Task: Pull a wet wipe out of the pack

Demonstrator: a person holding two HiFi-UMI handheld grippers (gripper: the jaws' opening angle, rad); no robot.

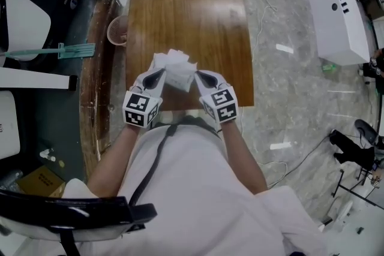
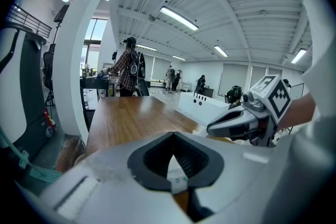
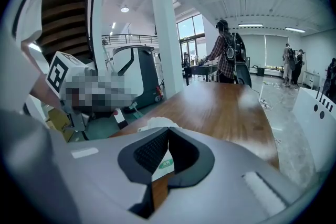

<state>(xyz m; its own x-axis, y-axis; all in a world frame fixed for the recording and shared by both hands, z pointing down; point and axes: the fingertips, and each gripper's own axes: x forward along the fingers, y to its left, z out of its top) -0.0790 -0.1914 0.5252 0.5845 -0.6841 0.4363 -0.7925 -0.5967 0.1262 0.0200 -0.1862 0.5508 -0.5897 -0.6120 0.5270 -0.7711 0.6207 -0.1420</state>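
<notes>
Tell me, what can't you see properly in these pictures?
- Wipe pack, head view: left gripper and right gripper cover its sides; too small to tell wipe from pack.
- Left gripper view: only a sliver of the pack shows between the jaws; the gripper's body hides the rest.
- Right gripper view: a mosaic patch blurs the area beside the marker cube.

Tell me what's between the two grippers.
The white wipe pack, crumpled wipe on top, held by the left gripper and right gripper; the head view shows it.
</notes>
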